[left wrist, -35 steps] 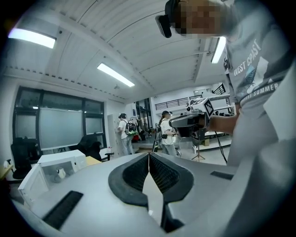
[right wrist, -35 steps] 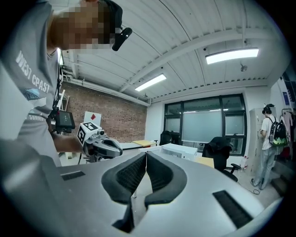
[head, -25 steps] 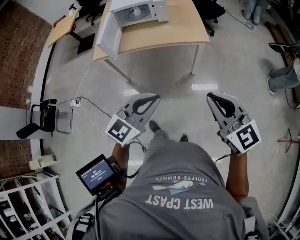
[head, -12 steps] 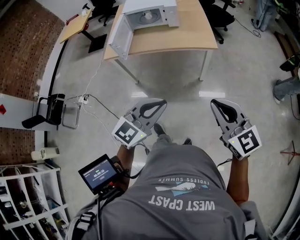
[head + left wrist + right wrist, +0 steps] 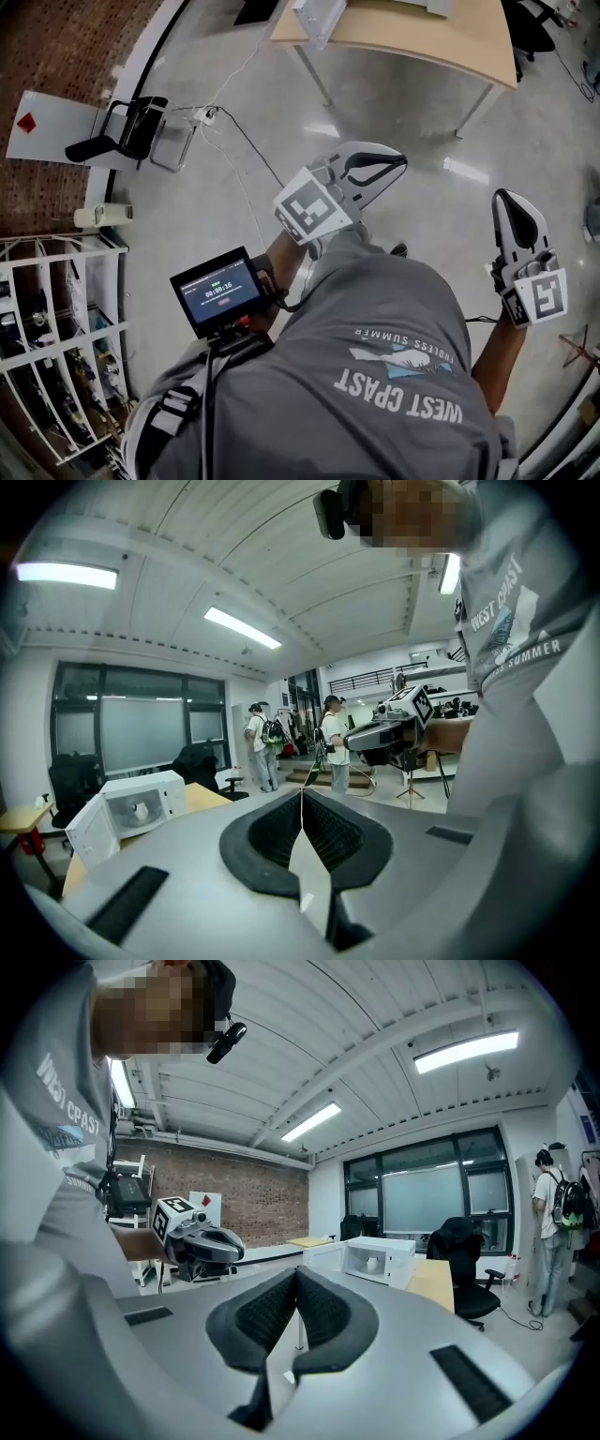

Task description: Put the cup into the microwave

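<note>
The white microwave (image 5: 157, 794) stands on a wooden table (image 5: 412, 33) across the room, its door (image 5: 89, 832) swung open. A small white cup (image 5: 139, 812) sits inside it on the turntable. The right gripper view shows the same microwave (image 5: 398, 1255) and cup (image 5: 372, 1264). My left gripper (image 5: 302, 790) is shut with nothing in it, held out in front of the person's body. My right gripper (image 5: 298, 1270) is also shut and empty. In the head view the left gripper (image 5: 401, 161) and right gripper (image 5: 509, 195) hang over bare floor, well short of the table.
A small screen (image 5: 217, 292) is strapped near the left forearm. A wire shelf (image 5: 56, 347) stands at the left, with a black chair (image 5: 131, 131) and a floor cable beyond it. An office chair (image 5: 464, 1251) sits by the table. Two people (image 5: 333, 742) stand far back.
The head view has swung, so the table and microwave slid to the picture's top edge. The right gripper sank a little. Both grippers stayed shut and empty.
</note>
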### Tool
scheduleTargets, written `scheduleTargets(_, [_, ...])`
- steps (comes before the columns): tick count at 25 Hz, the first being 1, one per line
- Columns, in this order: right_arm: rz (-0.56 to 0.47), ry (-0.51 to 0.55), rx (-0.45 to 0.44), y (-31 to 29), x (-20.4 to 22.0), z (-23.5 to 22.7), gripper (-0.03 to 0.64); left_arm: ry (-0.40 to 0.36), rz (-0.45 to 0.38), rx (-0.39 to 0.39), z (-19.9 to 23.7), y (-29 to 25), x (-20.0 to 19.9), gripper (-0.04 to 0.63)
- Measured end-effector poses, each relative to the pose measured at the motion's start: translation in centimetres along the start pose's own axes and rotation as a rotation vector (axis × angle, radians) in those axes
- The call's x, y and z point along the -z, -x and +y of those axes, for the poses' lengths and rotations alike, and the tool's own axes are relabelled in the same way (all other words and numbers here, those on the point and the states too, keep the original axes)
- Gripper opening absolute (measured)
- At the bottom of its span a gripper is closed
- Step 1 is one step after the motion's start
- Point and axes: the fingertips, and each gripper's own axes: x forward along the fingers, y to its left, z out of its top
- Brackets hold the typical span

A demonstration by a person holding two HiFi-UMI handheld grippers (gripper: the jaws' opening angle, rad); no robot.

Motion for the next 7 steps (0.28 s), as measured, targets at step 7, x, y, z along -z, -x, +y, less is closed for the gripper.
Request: scheduleTargets(7, [-0.003, 0.006, -0.019, -1.2, -0.3, 0.2, 0.018, 0.009, -0.001, -0.004, 0.2, 0.1, 0.3, 0.021])
